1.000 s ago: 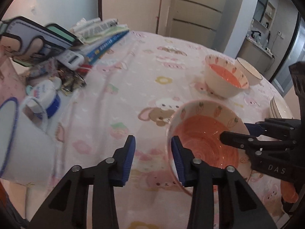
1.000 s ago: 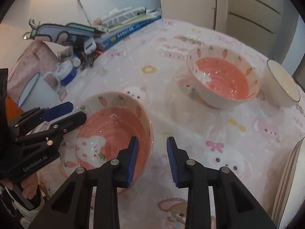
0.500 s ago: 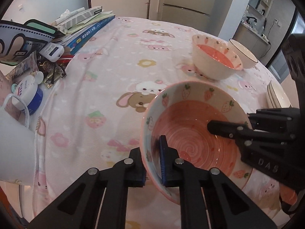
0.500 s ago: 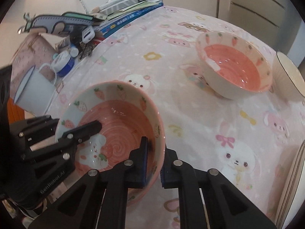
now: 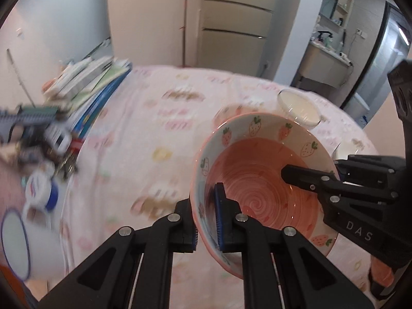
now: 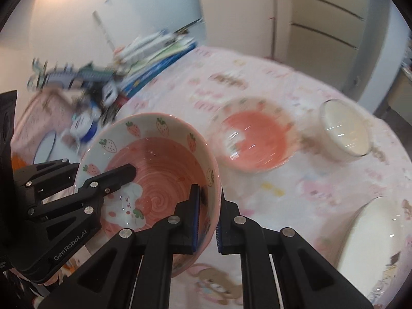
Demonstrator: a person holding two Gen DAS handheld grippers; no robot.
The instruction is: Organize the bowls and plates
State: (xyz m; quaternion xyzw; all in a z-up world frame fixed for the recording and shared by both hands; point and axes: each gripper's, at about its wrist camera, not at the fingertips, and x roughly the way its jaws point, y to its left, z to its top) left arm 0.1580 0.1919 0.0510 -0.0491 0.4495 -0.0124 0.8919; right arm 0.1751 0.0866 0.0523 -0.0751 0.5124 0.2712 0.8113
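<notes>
Both grippers — left (image 5: 207, 219) and right (image 6: 207, 217) — pinch opposite rims of the strawberry bowl (image 5: 260, 175), sharing its weight above the tablecloth (image 5: 144, 134), probably to nest it in the second pink bowl (image 6: 253, 144).

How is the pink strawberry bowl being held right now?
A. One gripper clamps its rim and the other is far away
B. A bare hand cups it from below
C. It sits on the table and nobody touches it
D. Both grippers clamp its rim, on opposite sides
D: the left gripper pinches one side of the strawberry bowl's rim, and the right gripper pinches the opposite side, each with one finger inside and one outside.
</notes>
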